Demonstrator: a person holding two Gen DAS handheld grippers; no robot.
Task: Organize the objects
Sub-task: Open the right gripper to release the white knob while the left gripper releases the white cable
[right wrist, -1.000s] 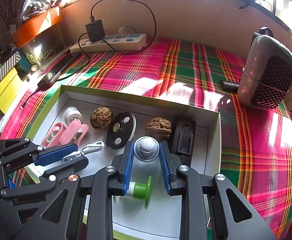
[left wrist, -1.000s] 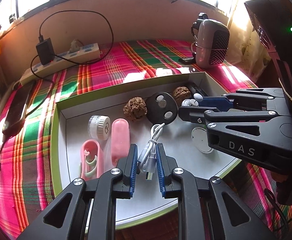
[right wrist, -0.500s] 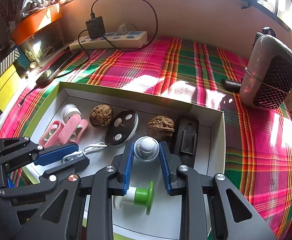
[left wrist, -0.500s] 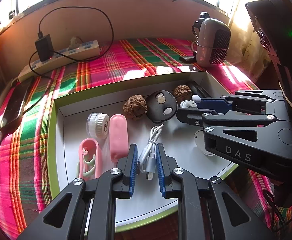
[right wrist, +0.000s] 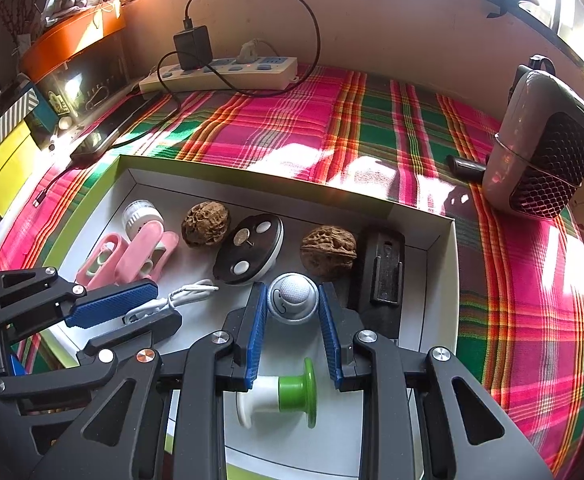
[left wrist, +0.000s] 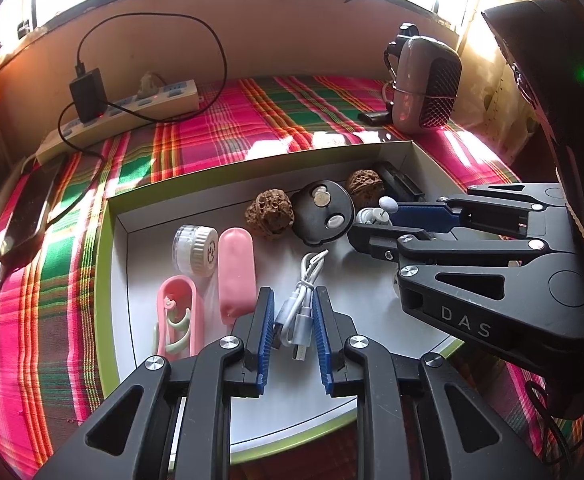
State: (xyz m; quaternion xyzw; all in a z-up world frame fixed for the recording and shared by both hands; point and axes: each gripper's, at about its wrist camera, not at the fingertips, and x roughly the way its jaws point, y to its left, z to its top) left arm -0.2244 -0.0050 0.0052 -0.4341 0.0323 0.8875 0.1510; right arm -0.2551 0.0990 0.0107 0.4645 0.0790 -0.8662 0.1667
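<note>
A shallow white box with a green rim (left wrist: pixel 104 264) (right wrist: pixel 447 264) holds several small items. My left gripper (left wrist: pixel 290 304) is shut on a coiled white USB cable (left wrist: pixel 297 312), also seen in the right wrist view (right wrist: pixel 184 294), held just above the box floor. My right gripper (right wrist: pixel 293 300) (left wrist: pixel 375 216) is shut on a small round white earpiece (right wrist: pixel 293 298) (left wrist: pixel 373 214) near the box's far right. Two walnuts (right wrist: pixel 206 224) (right wrist: pixel 327 252), a black disc with coins (right wrist: pixel 250 254), a black clip (right wrist: pixel 383 276), pink cases (left wrist: pixel 236 276) and a white jar (left wrist: pixel 196 250) lie inside.
A green-and-white spool (right wrist: pixel 284 394) lies under my right gripper. On the plaid cloth (right wrist: pixel 292 132) stand a power strip with charger (right wrist: pixel 220 70), a phone (left wrist: pixel 28 216) at left and a small heater (right wrist: pixel 543 144) at right. Boxes (right wrist: pixel 4 160) stack at far left.
Both grippers have lifted and pulled back slightly with their objects still held. Nothing in the box has shifted.
</note>
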